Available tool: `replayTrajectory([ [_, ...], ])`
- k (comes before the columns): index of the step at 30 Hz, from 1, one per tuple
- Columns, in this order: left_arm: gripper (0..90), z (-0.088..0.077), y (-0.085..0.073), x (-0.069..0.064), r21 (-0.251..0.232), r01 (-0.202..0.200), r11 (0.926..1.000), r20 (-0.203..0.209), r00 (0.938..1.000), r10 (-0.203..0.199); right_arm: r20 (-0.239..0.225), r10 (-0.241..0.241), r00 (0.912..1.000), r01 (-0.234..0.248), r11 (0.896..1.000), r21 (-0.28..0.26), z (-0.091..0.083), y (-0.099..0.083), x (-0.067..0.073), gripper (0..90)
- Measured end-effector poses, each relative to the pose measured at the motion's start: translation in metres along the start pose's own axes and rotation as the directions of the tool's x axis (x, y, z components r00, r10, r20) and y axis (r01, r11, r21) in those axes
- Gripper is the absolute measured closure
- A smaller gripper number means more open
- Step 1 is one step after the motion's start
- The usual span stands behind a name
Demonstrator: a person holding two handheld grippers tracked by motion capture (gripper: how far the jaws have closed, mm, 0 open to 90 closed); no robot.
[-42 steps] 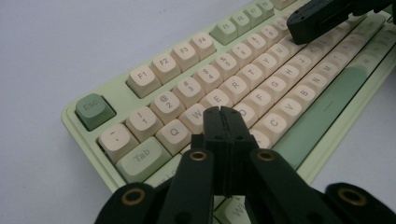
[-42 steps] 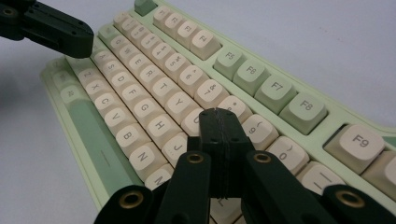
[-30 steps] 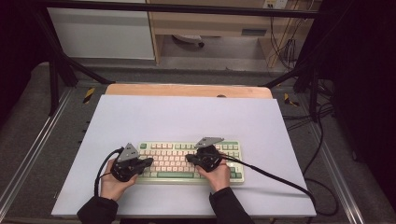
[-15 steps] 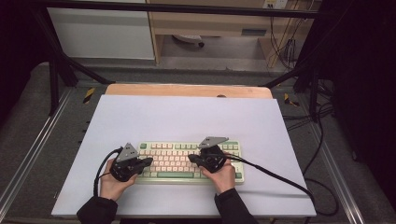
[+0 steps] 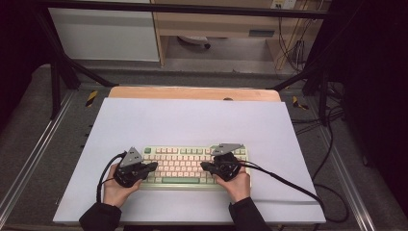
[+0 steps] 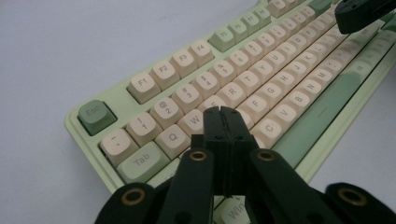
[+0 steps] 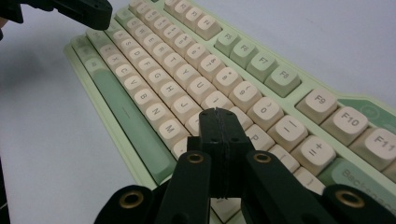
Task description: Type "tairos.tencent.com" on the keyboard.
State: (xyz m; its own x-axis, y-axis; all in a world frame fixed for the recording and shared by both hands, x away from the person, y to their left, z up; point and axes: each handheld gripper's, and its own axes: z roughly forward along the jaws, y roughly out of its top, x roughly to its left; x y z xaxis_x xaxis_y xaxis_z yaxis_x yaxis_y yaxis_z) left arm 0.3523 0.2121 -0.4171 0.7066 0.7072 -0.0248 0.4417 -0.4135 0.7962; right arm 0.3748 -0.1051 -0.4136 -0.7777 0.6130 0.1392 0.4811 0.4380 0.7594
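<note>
Looks like typing: both grippers poke at the keyboard [image 5: 195, 166], which sits near the front of the bench [image 5: 192, 120]. Left gripper [image 6: 223, 112] has jaws pressed together over the W/S keys; right gripper [image 7: 217, 114] likewise near K/L. Hands low, tips angled inward. Next move needs one tip dropped squarely onto a single key.
</note>
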Motion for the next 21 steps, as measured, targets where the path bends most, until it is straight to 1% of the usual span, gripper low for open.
replayTrajectory([
  [4, 89.7, 0.0, 0.002, -0.002, 0.0, 0.0, 1.0, -0.003, 1.0, 0.0, -0.008, 0.015, 0.9999, -0.015, 1.0, -0.002, -0.006, -0.003, -0.002, 90.0],
  [11, 89.6, 0.005, 0.008, -0.006, 0.003, -0.002, 1.0, -0.002, 1.0, 0.002, -0.009, 0.022, 0.9997, -0.022, 1.0, 0.006, -0.012, -0.012, -0.005, 90.0],
  [12, 89.7, 0.006, 0.009, -0.006, 0.005, -0.004, 1.0, -0.002, 1.0, 0.004, -0.01, 0.017, 0.9998, -0.017, 1.0, 0.007, -0.014, -0.013, -0.006, 90.0],
  [13, 89.6, 0.007, 0.01, -0.007, 0.004, -0.006, 1.0, -0.002, 1.0, 0.006, -0.01, 0.023, 0.9997, -0.023, 1.0, 0.006, -0.015, -0.014, -0.006, 90.0],
  [21, 89.7, 0.014, 0.022, -0.01, 0.007, -0.017, 0.9998, -0.003, 0.9999, 0.017, -0.01, 0.026, 0.9996, -0.026, 1.0, 0.005, -0.021, -0.022, -0.008, 90.0],
])
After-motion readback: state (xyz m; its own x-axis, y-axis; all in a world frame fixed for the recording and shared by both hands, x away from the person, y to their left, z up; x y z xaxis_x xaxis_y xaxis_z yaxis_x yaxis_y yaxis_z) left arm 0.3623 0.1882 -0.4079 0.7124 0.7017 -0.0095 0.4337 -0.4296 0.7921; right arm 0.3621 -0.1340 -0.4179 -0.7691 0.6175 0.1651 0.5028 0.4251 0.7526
